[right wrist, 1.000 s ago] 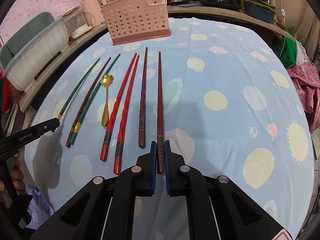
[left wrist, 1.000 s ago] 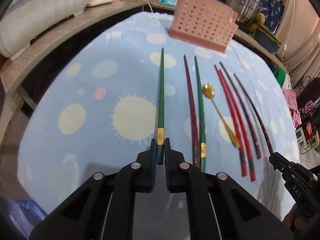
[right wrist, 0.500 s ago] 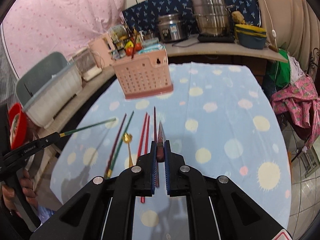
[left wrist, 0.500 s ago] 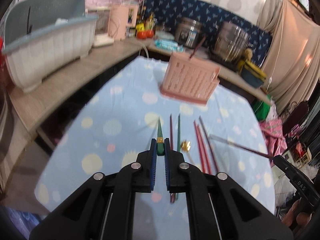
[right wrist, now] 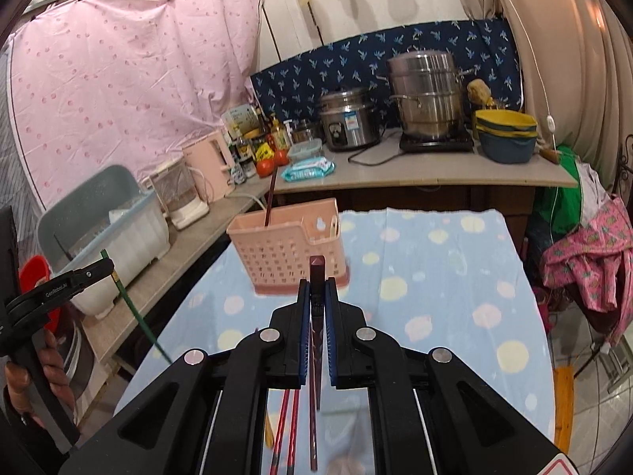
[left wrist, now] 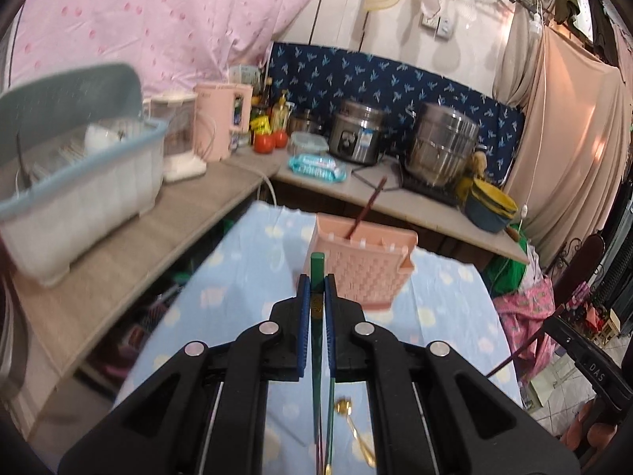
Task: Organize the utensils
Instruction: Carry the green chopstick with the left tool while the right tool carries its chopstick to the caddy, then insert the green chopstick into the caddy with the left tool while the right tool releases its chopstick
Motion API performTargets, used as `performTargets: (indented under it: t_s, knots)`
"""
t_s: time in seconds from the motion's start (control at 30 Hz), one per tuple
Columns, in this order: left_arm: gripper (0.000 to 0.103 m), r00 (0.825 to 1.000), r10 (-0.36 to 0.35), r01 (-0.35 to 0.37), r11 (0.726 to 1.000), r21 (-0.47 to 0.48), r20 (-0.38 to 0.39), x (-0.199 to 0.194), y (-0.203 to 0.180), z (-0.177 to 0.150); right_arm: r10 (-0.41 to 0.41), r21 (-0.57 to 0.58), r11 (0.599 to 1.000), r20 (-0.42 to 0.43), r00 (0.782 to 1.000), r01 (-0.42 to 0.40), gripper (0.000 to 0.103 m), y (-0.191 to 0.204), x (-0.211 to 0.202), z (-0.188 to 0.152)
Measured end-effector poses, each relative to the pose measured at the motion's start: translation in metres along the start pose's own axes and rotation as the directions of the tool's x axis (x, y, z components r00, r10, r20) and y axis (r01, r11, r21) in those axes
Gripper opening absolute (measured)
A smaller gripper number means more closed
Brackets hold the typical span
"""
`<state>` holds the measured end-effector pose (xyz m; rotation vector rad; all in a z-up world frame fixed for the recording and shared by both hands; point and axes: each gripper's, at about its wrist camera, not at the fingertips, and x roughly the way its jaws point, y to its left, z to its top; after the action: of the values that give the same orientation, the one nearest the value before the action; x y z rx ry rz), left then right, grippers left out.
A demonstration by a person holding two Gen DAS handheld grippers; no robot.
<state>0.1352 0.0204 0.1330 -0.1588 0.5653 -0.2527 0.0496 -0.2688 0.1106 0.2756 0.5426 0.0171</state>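
Note:
My left gripper [left wrist: 315, 285] is shut on a green chopstick [left wrist: 317, 273], held upright above the table, thick end up. My right gripper [right wrist: 316, 289] is shut on a dark red chopstick [right wrist: 317, 273], also upright. A pink perforated utensil basket [left wrist: 362, 265] stands at the far end of the table with one dark chopstick [left wrist: 362, 213] in it; it shows in the right wrist view [right wrist: 285, 249] too. On the blue spotted cloth [right wrist: 435, 277] below lie a gold spoon [left wrist: 352, 427], another green chopstick [left wrist: 329, 423] and two red chopsticks [right wrist: 287, 427].
A wooden counter [left wrist: 130, 245] with a grey dish rack [left wrist: 79, 166] runs along the left. Behind the table a counter holds steel pots [left wrist: 439, 146], tomatoes and bottles. Pink clothes [right wrist: 585, 261] hang at the right. The left gripper shows in the right wrist view [right wrist: 59, 285].
Both grippers have lifted their chopsticks off the cloth and tilted them upright, rising well above the table and facing the pink basket.

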Motion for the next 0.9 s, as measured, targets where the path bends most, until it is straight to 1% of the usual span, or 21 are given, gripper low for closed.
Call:
performTargets:
  t_s: [0.17, 0.3, 0.43, 0.6, 0.7, 0.9]
  knots:
    - [0.007, 0.998, -0.011, 0.011, 1.0, 0.0, 0.058, 0.013, -0.009, 0.04, 0.016, 0.013, 1.0, 0.046, 0.999, -0.017, 0.007, -0.004, 0.012, 0.033]
    - [0.007, 0.994, -0.022, 0.022, 1.0, 0.001, 0.104, 0.024, -0.018, 0.073, 0.035, 0.025, 0.999, 0.095, 0.995, -0.038, 0.007, -0.006, 0.025, 0.067]
    - [0.007, 0.985, -0.028, 0.028, 1.0, 0.002, 0.169, 0.034, -0.029, 0.115, 0.041, 0.016, 0.999, 0.144, 0.989, -0.044, 0.007, -0.003, 0.041, 0.105]
    - [0.007, 0.973, -0.033, 0.03, 0.999, 0.015, 0.228, 0.051, -0.04, 0.155, 0.059, 0.013, 0.998, 0.177, 0.982, -0.062, 0.007, 0.001, 0.065, 0.146]
    - [0.007, 0.97, -0.029, 0.025, 0.999, 0.023, 0.241, 0.064, -0.045, 0.166, 0.061, 0.004, 0.998, 0.192, 0.98, -0.062, 0.007, 0.005, 0.082, 0.163]
    - [0.007, 0.978, 0.0, -0.007, 0.999, 0.033, 0.211, 0.107, -0.047, 0.17, 0.044, 0.006, 0.999, 0.183, 0.982, -0.046, 0.007, 0.005, 0.121, 0.179]
